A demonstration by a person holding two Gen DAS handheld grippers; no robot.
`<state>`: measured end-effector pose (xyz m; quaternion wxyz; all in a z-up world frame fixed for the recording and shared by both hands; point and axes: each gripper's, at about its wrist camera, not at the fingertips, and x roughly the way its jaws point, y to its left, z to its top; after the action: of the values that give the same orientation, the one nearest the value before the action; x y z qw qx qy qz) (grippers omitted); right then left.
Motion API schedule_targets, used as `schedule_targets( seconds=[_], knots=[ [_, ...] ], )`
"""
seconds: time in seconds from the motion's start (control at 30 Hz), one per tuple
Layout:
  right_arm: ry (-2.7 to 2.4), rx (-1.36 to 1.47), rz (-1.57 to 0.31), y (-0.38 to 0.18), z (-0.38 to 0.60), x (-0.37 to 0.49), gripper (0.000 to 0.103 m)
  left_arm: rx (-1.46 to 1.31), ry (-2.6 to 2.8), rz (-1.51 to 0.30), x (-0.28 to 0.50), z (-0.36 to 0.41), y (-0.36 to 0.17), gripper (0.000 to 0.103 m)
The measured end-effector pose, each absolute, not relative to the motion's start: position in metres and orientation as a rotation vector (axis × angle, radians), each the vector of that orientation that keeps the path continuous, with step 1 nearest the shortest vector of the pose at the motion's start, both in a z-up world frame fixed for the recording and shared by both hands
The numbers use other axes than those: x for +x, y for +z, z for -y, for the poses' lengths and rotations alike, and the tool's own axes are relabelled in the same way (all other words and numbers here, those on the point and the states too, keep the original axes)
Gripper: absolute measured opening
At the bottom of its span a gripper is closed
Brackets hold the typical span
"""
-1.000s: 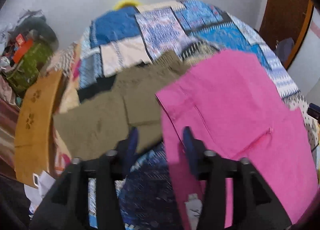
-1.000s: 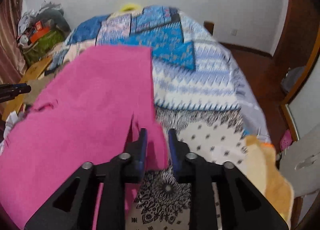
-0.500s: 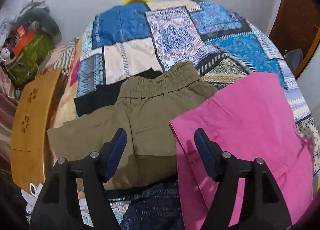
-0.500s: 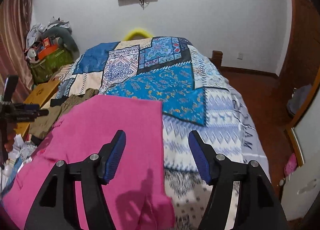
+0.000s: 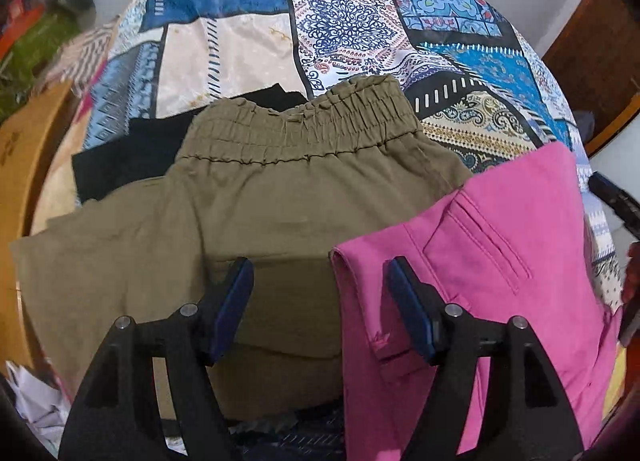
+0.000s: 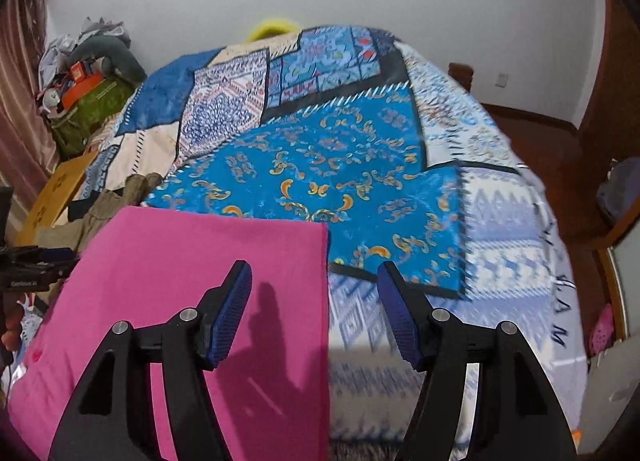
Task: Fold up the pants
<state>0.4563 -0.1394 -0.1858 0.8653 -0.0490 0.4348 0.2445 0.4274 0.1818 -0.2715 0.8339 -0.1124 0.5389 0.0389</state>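
Pink pants point(image 5: 492, 261) lie folded flat on the patchwork bed; they also show in the right wrist view point(image 6: 192, 281). My left gripper point(image 5: 320, 301) is open and empty above their left edge, where they overlap olive pants point(image 5: 256, 197). My right gripper point(image 6: 314, 309) is open and empty above the pink pants' right edge. The left gripper point(image 6: 36, 261) shows at the far left of the right wrist view.
The olive pants with an elastic waistband lie over a black garment point(image 5: 128, 157). The patchwork bedspread point(image 6: 340, 157) covers the bed. A wooden board point(image 5: 24, 189) and cluttered bags point(image 6: 88, 101) stand at the left. A wooden door point(image 5: 600, 61) is at the right.
Both grippers opened and let go of the pink pants, which now lie flat. Both grippers then pulled back and rose above the bed.
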Motion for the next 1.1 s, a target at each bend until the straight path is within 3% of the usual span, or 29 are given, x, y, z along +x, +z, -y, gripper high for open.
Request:
schedule_targets(
  seconds=[0.07, 0.23, 0.33, 0.37, 0.4, 0.5, 0.73, 1.1],
  knots=[
    [0.521, -0.104, -0.926, -0.192, 0.133, 0.463, 0.061, -0.263, 0.06, -1.154, 0.431, -0.183, -0.275, 0.066],
    [0.532, -0.053, -0.963, -0.203, 0.124, 0.474, 0.054, -0.299, -0.02, -1.159, 0.433, -0.182, -0.277, 0.046],
    [0.534, -0.032, -0.964, -0.202, 0.122, 0.477, 0.037, -0.297, -0.031, -1.157, 0.433, -0.177, -0.277, 0.034],
    [0.532, -0.035, -0.963, -0.202, 0.121, 0.477, 0.027, -0.301, -0.048, -1.155, 0.433, -0.174, -0.276, 0.022],
    [0.53, -0.047, -0.959, -0.201, 0.119, 0.476, 0.015, -0.28, -0.031, -1.152, 0.433, -0.17, -0.274, 0.02],
    [0.526, -0.076, -0.959, -0.198, 0.115, 0.473, 0.004, -0.182, 0.02, -1.137, 0.433, -0.157, -0.268, 0.011],
    [0.511, -0.09, -0.867, -0.167, 0.119, 0.462, 0.003, -0.119, 0.081, -1.041, 0.419, -0.159, -0.232, 0.008],
    [0.534, -0.009, -0.662, -0.064, 0.147, 0.406, 0.003, -0.09, 0.048, -0.813, 0.36, -0.147, -0.112, 0.008]
  ],
)
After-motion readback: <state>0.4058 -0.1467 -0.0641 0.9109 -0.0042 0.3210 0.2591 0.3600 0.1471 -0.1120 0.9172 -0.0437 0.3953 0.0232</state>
